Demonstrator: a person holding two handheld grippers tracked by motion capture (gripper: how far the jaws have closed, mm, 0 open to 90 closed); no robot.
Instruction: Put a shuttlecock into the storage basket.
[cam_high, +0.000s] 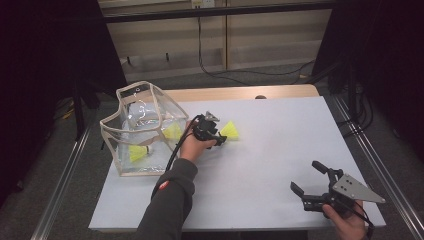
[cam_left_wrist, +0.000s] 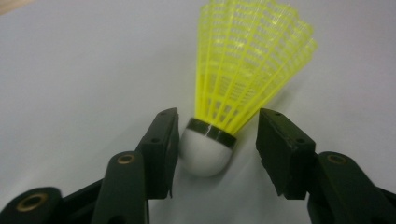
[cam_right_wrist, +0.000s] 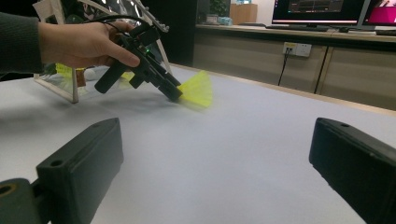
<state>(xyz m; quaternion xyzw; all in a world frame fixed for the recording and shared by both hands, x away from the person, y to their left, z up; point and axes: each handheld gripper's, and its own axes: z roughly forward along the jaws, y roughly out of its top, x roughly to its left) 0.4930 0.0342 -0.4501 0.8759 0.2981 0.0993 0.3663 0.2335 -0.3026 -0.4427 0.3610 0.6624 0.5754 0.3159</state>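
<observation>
A yellow shuttlecock (cam_high: 231, 131) with a white cork lies on the white table near its middle. My left gripper (cam_high: 221, 137) is at its cork end. In the left gripper view the cork (cam_left_wrist: 205, 151) sits between the jaws of the left gripper (cam_left_wrist: 217, 135): one pad is right beside it and the other stands clearly off it, so the gripper is open. The right gripper view shows the same shuttlecock (cam_right_wrist: 198, 88) at the tip of the left gripper (cam_right_wrist: 173, 93). My right gripper (cam_high: 306, 176) hovers open near the front right corner, with nothing between its jaws (cam_right_wrist: 215, 154).
A clear bag with beige trim (cam_high: 150, 87) stands open at the table's left, and two more yellow shuttlecocks (cam_high: 139, 152) (cam_high: 173, 131) lie in it. Metal rails run along both table sides. Wooden cabinets and a floor cable lie beyond the far edge.
</observation>
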